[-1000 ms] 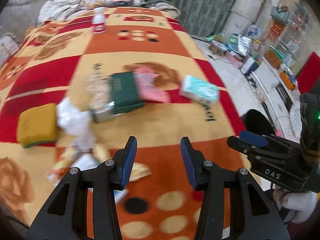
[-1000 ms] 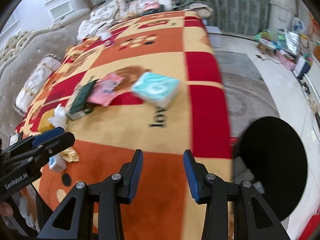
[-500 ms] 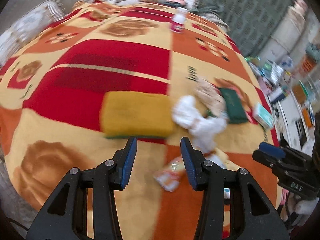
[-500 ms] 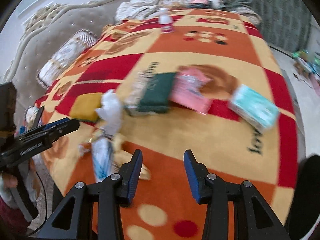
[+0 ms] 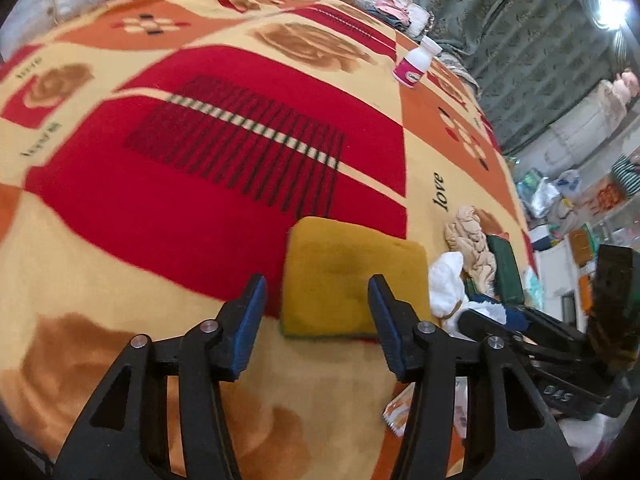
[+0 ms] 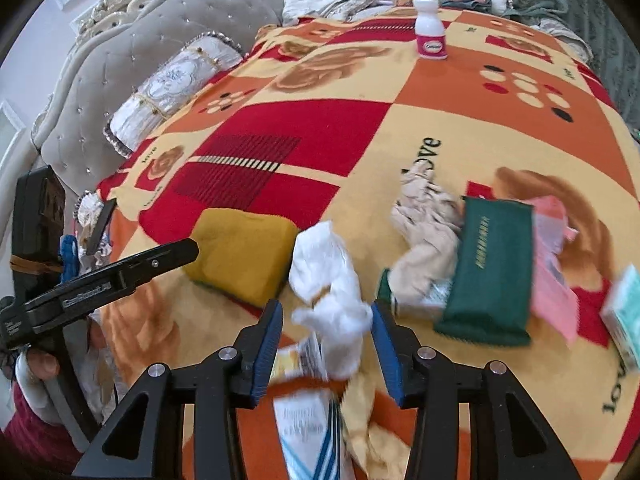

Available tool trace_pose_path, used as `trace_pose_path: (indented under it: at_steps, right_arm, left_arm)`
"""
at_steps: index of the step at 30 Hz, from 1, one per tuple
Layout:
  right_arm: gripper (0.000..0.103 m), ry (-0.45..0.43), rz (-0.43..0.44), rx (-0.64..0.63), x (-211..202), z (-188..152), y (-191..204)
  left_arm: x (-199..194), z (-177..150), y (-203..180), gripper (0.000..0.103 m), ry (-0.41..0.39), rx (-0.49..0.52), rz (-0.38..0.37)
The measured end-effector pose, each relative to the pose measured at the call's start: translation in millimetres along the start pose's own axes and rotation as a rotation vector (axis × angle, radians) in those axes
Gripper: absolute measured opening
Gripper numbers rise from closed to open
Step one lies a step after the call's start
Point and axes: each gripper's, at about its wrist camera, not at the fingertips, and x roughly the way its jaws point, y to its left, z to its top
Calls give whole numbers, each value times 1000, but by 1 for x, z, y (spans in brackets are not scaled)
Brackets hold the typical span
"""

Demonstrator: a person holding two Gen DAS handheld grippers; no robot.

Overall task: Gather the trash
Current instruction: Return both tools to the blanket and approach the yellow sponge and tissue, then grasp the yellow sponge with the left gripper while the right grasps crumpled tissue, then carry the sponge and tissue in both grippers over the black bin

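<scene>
The left gripper (image 5: 316,312) is hovering low in the frame over the patterned blanket (image 5: 224,184), its jaws opening with nothing gripped; the yellow sponge (image 5: 348,280) is lying just beyond its tips. The right gripper (image 6: 326,336) is hanging at lower centre of its view, jaws apart and pressing on nothing, with crumpled white tissue (image 6: 328,280) showing between the blue pads and printed wrappers (image 6: 308,408) lying below. To the right, a beige crumpled wad (image 6: 428,232) is resting against a green box (image 6: 488,268), with a pink packet (image 6: 556,280) beside it. A white bottle (image 6: 430,36) is standing upright at the top.
</scene>
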Motion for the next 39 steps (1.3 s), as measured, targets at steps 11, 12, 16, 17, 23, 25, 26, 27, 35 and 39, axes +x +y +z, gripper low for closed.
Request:
trace_pose_path:
  at_steps: [11, 12, 16, 17, 23, 25, 26, 27, 35, 39]
  right_arm:
    - [32, 9, -41, -40, 28, 4, 4]
    - [31, 8, -37, -42, 27, 4, 5]
    - [31, -28, -24, -63, 8, 2, 7]
    - [31, -37, -18, -62, 3, 2, 6]
    - [31, -119, -8, -39, -41, -4, 1]
    - [31, -136, -17, -38, -53, -8, -1]
    - [31, -146, -27, -38, -61, -12, -3]
    - [31, -152, -37, -36, -65, -15, -4]
    - [31, -168, -113, 11, -101, -48, -35]
    - [31, -176, -147, 50, -117, -66, -56]
  left_arm:
    - [11, 1, -7, 42, -20, 35, 2]
    - [9, 0, -9, 39, -25, 42, 9]
    - [-5, -2, -14, 33, -51, 53, 10]
    - [-12, -2, -17, 32, -66, 61, 11]
    - [-49, 0, -41, 31, -146, 114, 22]
    - [-58, -2, -53, 31, -161, 141, 19]
    - [-60, -3, -61, 31, -165, 157, 16]
    - [-61, -4, -68, 31, -167, 168, 12]
    - [-56, -30, -128, 31, -150, 271, -29]
    - [-47, -46, -161, 31, -135, 333, -42]
